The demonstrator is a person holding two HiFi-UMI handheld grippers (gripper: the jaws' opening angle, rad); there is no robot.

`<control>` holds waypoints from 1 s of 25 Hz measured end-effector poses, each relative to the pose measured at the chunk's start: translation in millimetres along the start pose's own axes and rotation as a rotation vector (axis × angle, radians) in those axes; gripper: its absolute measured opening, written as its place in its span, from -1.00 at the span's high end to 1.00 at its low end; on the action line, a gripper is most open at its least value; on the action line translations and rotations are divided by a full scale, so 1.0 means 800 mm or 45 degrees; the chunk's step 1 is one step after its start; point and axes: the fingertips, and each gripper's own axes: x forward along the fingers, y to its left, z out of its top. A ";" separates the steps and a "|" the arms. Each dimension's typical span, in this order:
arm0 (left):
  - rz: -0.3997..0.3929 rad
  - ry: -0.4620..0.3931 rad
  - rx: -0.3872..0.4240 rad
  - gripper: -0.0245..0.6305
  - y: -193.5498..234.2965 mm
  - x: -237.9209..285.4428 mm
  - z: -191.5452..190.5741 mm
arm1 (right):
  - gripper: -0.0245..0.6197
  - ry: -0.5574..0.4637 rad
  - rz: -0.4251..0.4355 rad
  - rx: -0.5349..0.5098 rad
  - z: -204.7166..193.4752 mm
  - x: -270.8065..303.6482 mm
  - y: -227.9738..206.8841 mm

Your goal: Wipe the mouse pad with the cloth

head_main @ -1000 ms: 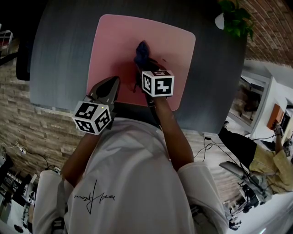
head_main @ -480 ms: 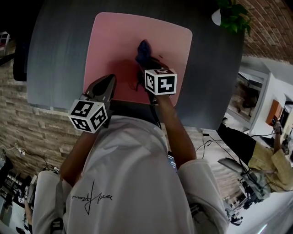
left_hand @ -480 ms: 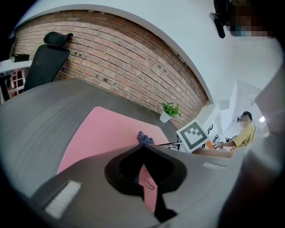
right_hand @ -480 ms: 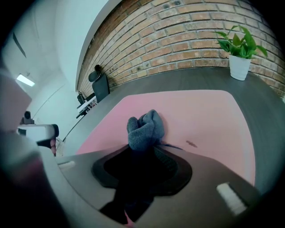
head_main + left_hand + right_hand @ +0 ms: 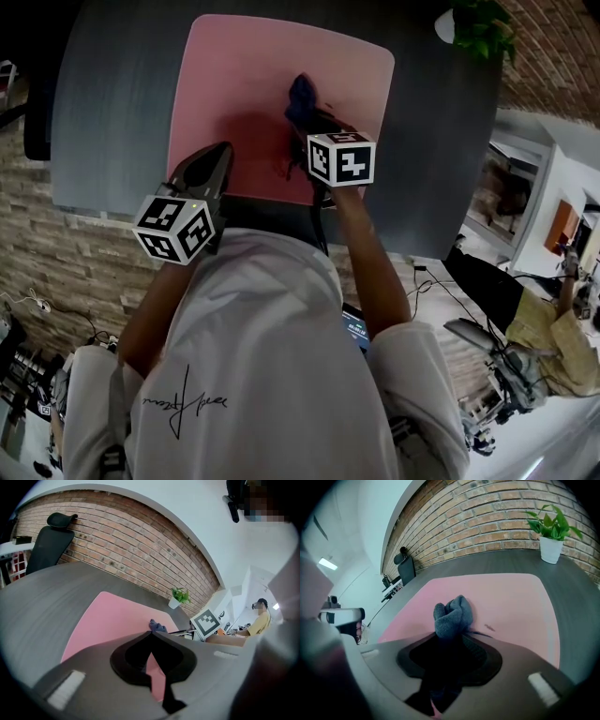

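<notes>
I'm wiping mid-pad, my right gripper (image 5: 449,641) jaws clenching the cloth (image 5: 452,616) on the mouse pad (image 5: 244,75). My left gripper (image 5: 150,635) jaws are closed and empty. Next probably calls for sweeping outward.

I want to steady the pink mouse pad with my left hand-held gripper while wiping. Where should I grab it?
Probably the near left corner of the mouse pad, coming in low from your side of the table. It lies flat and thin, so only an edge offers a pinch, and that corner sits nearest the left hand-held gripper, away from the cloth.
</notes>
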 end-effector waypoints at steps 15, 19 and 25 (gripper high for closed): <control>-0.004 0.015 0.001 0.89 -0.002 0.003 -0.003 | 0.49 0.020 -0.035 0.017 -0.015 -0.024 -0.029; 0.003 0.009 -0.003 0.89 -0.001 0.003 -0.004 | 0.49 0.020 -0.046 0.013 -0.020 -0.028 -0.035; 0.012 -0.002 -0.009 0.89 0.005 -0.001 -0.003 | 0.49 0.013 -0.077 0.029 -0.029 -0.036 -0.042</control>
